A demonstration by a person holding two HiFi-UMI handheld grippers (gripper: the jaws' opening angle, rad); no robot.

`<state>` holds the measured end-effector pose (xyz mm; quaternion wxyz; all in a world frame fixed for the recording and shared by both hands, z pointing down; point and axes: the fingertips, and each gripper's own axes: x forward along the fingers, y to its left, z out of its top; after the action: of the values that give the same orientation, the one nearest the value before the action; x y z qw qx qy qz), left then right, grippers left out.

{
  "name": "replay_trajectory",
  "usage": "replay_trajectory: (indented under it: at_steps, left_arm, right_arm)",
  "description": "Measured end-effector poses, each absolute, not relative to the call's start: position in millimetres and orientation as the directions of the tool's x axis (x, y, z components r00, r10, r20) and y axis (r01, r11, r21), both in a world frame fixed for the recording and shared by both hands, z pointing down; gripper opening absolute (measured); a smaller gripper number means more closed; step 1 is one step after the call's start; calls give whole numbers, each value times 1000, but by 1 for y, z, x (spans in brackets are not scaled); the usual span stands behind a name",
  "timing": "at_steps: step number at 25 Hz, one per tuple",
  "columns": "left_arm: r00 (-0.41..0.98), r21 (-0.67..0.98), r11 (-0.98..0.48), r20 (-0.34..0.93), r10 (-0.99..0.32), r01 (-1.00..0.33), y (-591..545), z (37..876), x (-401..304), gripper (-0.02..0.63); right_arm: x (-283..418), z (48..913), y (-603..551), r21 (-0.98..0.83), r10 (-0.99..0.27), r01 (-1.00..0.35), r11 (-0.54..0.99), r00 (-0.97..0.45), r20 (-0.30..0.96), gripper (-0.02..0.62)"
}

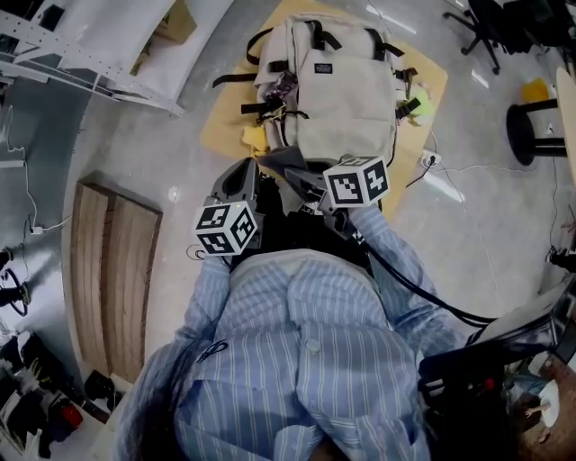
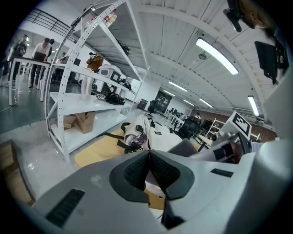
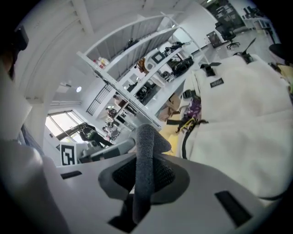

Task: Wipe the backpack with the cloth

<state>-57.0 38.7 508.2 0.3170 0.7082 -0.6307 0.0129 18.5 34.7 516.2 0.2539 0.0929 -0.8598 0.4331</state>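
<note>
A beige backpack [image 1: 346, 90] lies flat on a tan mat [image 1: 225, 126] on the floor ahead of me, with black straps and a purple item at its left side. It also shows in the left gripper view as the backpack [image 2: 155, 133] and fills the right of the right gripper view [image 3: 238, 119]. My right gripper [image 3: 145, 167] is shut on a folded grey cloth [image 3: 147, 146] that sticks up out of its jaws. In the head view the right gripper [image 1: 301, 180] hovers just short of the backpack's near edge. My left gripper [image 2: 149, 157] is shut with nothing in it, beside the right one [image 1: 241, 173].
White shelving racks [image 1: 90, 54] stand at the left, the same racks [image 2: 87, 91] holding boxes. A wooden board [image 1: 108, 270] lies on the floor at my left. A black stool [image 1: 531, 126] and an office chair [image 1: 486, 27] stand at the right. A white cable [image 1: 450, 171] runs near the mat.
</note>
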Motion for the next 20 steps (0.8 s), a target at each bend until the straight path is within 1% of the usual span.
replay_trajectory:
  at_steps: [4,10,13,20]
  left_arm:
    - [218,426,-23,417,-882,-904,36,504,-52,5]
    - [229,423,-35,418,-879,-905,33,503,-49,5]
    - [235,425,-42,414,-880,-904,30,502,-47,5]
    - [251,431,-55,412,-876,-901,23,503,-39,5]
  right_arm:
    - [12,502,-5,-702,-40,-418,577,-873,487,54]
    - [34,516,-28,-677,-118,-507,534,-837,534,54]
    - [62,527,-34,-644,-163,-568,513,-801,576,54]
    - [165,538,-53,-618,-300,-692,372,-720,626,54]
